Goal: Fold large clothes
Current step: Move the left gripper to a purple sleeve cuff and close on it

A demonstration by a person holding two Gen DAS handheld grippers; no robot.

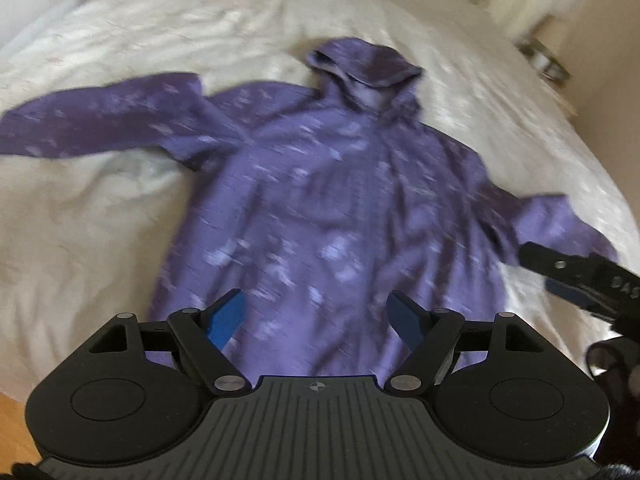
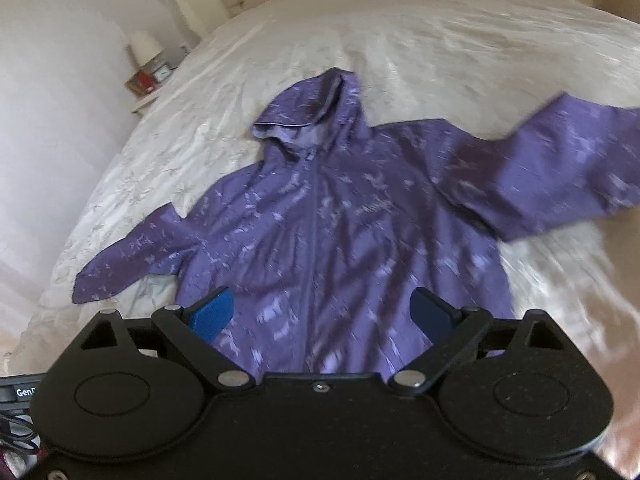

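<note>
While both views are smeared by motion blur, a purple hooded jacket with pale speckled print (image 1: 320, 200) lies front-up on the cream quilted bed (image 1: 100, 220), hood away, sleeves spread. Jaws of the left gripper (image 1: 318, 316) and right gripper (image 2: 322, 314) stand apart, empty, seemingly above the jacket's hem.

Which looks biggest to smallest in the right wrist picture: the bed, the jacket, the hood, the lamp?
1. Bed: fills most of the picture.
2. Jacket: spread flat on the bed.
3. Hood: only the jacket's top part.
4. Lamp: looks tiniest, but it stands far off by the wall, so its true size is unsure.
</note>
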